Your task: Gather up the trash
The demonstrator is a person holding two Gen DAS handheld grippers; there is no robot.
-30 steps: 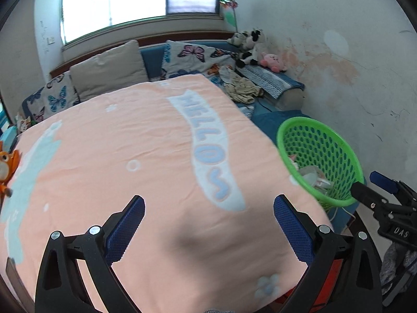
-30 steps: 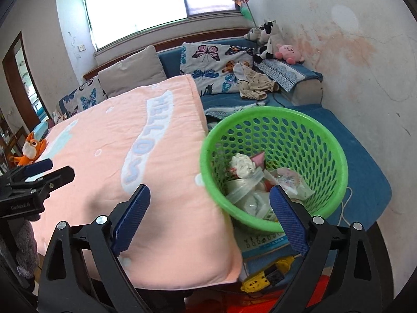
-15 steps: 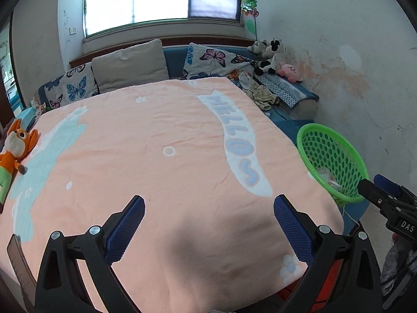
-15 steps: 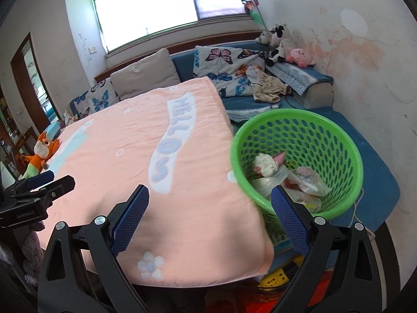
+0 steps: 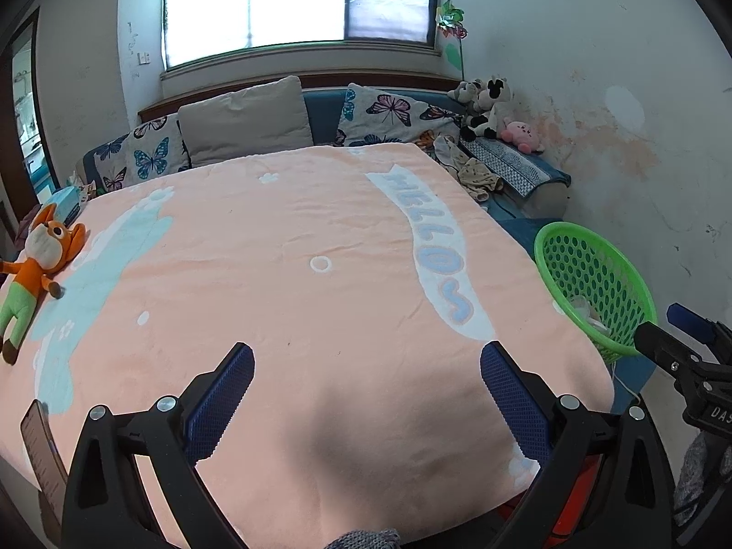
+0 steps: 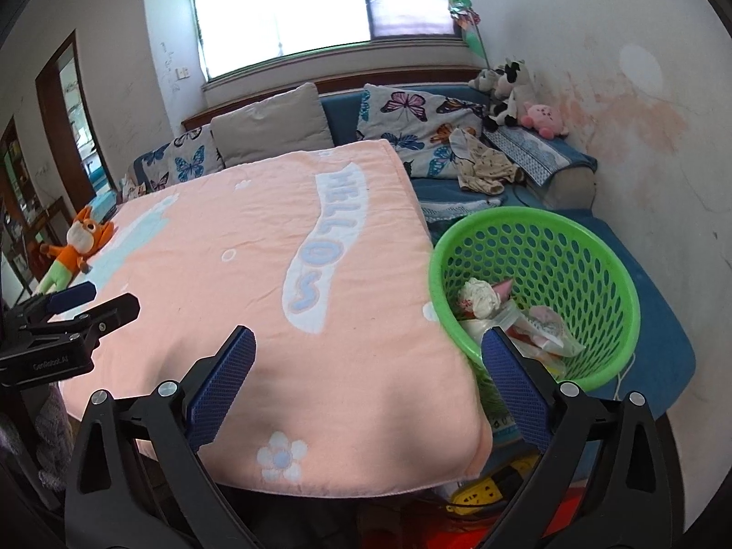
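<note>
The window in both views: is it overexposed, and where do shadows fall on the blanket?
Left wrist view: the window is blown out white, and a soft shadow lies on the pink blanket between the fingers. Right wrist view: same glare, shadow near the blanket's front edge; straight lines bend.

Basket (image 5: 590, 274) contents mostly hidden behind its near wall in the left wrist view. In the right wrist view, the trash (image 6: 512, 320) is a crumpled heap, items not identifiable. Yellow object (image 6: 480, 492) under the bench partly hidden by the blanket (image 6: 283, 320). Phone (image 5: 41, 453) cut off at the frame edge.
</note>
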